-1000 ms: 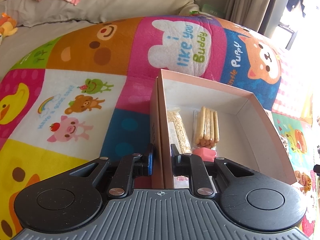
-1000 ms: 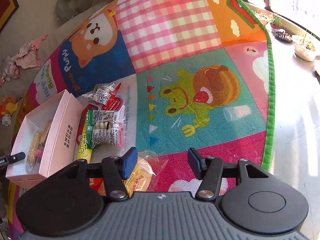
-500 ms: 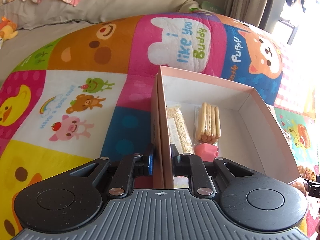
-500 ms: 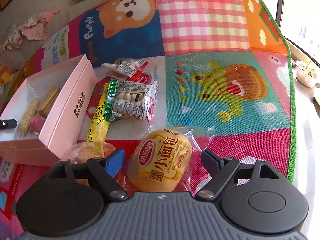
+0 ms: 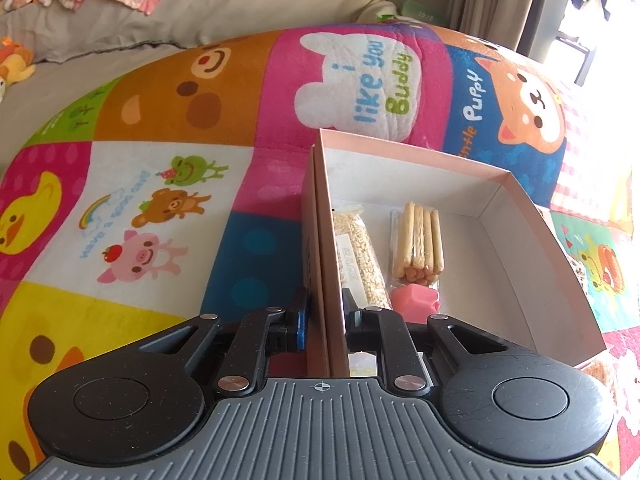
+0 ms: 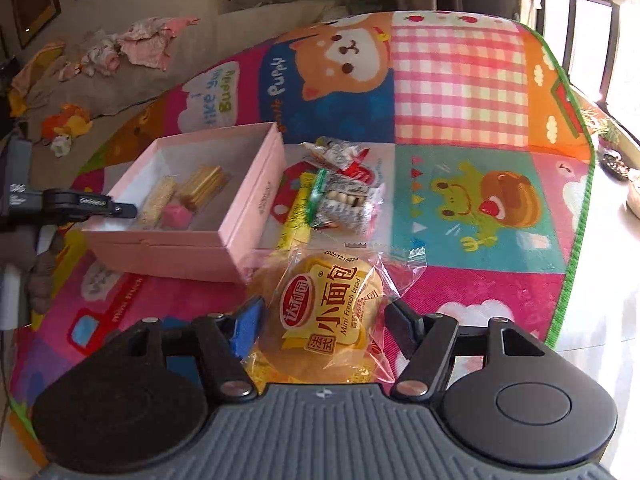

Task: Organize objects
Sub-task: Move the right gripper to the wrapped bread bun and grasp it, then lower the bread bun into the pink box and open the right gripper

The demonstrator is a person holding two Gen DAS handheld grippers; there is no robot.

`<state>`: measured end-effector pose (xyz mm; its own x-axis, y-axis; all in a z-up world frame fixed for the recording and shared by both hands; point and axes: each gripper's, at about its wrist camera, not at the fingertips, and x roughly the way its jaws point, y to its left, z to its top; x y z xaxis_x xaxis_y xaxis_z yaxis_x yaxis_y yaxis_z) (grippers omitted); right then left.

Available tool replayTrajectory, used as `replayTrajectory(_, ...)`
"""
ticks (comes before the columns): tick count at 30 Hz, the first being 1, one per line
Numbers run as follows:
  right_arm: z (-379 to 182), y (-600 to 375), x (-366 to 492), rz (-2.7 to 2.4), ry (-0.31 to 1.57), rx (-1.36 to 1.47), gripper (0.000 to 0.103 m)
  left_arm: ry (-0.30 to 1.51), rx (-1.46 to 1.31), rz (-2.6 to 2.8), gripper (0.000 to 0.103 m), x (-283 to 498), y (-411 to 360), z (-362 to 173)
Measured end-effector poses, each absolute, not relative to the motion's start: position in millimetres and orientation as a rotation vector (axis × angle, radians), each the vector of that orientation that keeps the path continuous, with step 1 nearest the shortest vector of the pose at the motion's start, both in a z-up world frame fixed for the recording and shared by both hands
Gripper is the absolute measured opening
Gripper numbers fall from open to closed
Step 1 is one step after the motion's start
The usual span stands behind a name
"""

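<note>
Pink cardboard box (image 5: pixel 532 240) with an open top sits in the middle of the left wrist view, on a colourful patchwork play mat printed with cartoon animals (image 5: pixel 168 216). The left gripper (image 5: pixel 323 314) is pinched onto the box's left wall, one finger outside and one inside, near the lower centre of the frame. Inside the box, toward its near end, lie a clear packet of puffed-grain bar (image 5: pixel 362 256), a clear packet of tan biscuit sticks (image 5: pixel 418 240) just right of it, and a small pink block (image 5: pixel 414 298) touching the near end of the sticks.

In the right wrist view the same box (image 6: pixel 256 204) lies in the left half of the frame, with the left gripper's black finger reaching over its left wall. Just right of the box, on the mat, is a loose pile of snacks: a long yellow wrapper (image 6: pixel 296 220), a clear packet with a green edge holding pale round pieces (image 6: pixel 344 204), and a crinkled white and red packet (image 6: pixel 340 152) above it.

The right gripper (image 6: pixel 322 320), at the lower centre, has just been closing; between its fingers is a round yellow mini bread in a clear printed wrapper (image 6: pixel 324 320). The blue left pad (image 6: pixel 246 326) touches the wrapper; whether the right finger presses the bun itself I cannot tell.
</note>
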<state>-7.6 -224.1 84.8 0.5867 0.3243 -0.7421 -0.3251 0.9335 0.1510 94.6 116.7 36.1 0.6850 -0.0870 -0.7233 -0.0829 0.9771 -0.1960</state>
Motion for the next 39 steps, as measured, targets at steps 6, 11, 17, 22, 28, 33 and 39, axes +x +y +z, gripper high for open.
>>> replayTrajectory(6, 71.1, -163.4, -31.0, 0.6, 0.957, -0.035, 0.066, 0.816, -0.207, -0.014, 0.018, 92.8, 116.0, 35.7)
replayTrajectory(11, 97.7, -135.6, -19.3, 0.653, 0.853, -0.038, 0.066, 0.81, -0.224, -0.021, 0.019, 92.4, 118.8, 35.2)
replayTrajectory(17, 116.1, -107.6, 40.9, 0.564, 0.698, -0.001, 0.066, 0.804, -0.24, -0.033, 0.019, 91.8, 121.9, 34.4)
replayTrajectory(22, 89.9, -72.4, 96.6, 0.521, 0.746, 0.029, 0.066, 0.802, -0.264, -0.041, 0.02, 91.8, 125.1, 33.7)
replayTrajectory(28, 50.6, -62.8, 121.3, 0.582, 0.933, 0.186, 0.07, 0.799, -0.278, -0.057, 0.021, 91.3, 129.2, 32.7)
replayTrajectory(33, 45.6, -85.8, 123.7, 0.583, 0.952, 0.305, 0.075, 0.796, -0.289, -0.064, 0.021, 90.6, 129.9, 32.5)
replayTrajectory(39, 61.9, -94.4, 108.7, 0.613, 0.891, 0.266, 0.074, 0.795, -0.294, -0.065, 0.021, 90.6, 129.5, 31.9)
